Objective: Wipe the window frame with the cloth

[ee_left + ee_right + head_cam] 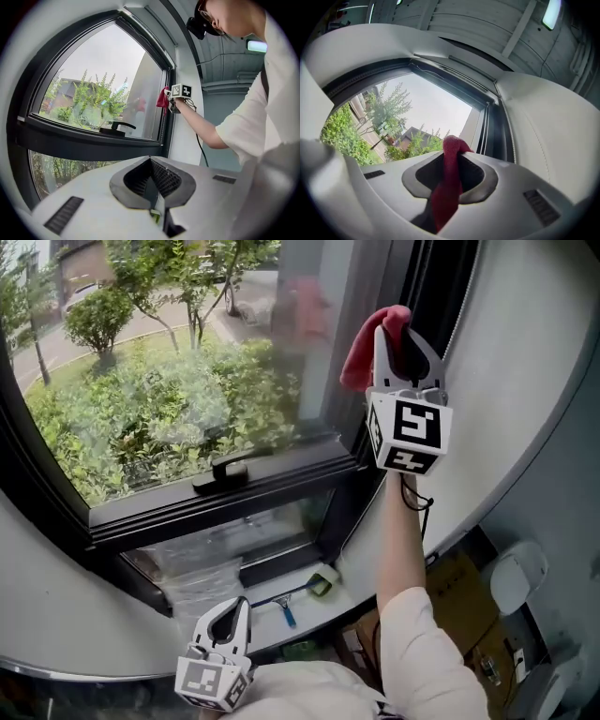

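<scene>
Right arm stretched up, right gripper clamped on soft crumpled red cloth at dark window frame; left gripper held low, jaws together, empty.

My raised right gripper clamps a crumpled red cloth at the upright of the dark metal window frame, while my left gripper hangs well below it.
</scene>
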The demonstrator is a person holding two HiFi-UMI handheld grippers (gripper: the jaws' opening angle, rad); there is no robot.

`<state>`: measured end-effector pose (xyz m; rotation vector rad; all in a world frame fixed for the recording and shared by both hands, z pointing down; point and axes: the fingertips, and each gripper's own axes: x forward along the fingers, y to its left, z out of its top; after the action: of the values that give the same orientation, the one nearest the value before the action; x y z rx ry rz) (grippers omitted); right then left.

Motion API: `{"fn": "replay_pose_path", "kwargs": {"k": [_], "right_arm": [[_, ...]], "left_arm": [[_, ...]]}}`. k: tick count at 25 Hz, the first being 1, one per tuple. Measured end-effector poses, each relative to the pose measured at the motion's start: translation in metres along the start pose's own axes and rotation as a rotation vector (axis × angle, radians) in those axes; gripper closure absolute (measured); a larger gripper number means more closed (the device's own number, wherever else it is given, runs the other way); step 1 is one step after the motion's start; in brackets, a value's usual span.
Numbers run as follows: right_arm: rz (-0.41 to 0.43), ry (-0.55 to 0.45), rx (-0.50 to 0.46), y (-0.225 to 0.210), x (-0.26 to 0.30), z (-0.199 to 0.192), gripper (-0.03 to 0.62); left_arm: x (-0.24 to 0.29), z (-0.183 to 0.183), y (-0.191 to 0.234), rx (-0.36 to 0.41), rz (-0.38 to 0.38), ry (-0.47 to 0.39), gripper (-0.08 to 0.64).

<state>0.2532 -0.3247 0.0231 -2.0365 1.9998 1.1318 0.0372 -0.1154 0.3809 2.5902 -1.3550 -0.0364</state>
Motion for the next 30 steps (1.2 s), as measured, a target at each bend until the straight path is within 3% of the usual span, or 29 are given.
{"fn": "replay_pose_path", "kwargs": {"k": [11, 19, 30], "right_arm": [[-0.17, 0.044, -0.121, -0.057, 0.058, 0.01, 0.503], [-0.239, 0.086, -0.262, -0.069, 0.072, 0.001, 0.503], [-0.26, 0.084, -0.221, -0.068, 0.066, -0.014, 0.503]], "left_arm": [[-0.001, 0.01, 0.023, -0.038, -0.002, 0.001, 0.552], [0.0, 0.011, 0.028, -0.024, -0.019, 0.021, 0.552], [-0.005, 0.007, 0.035, -0.014, -0.026, 0.026, 0.552]]}}
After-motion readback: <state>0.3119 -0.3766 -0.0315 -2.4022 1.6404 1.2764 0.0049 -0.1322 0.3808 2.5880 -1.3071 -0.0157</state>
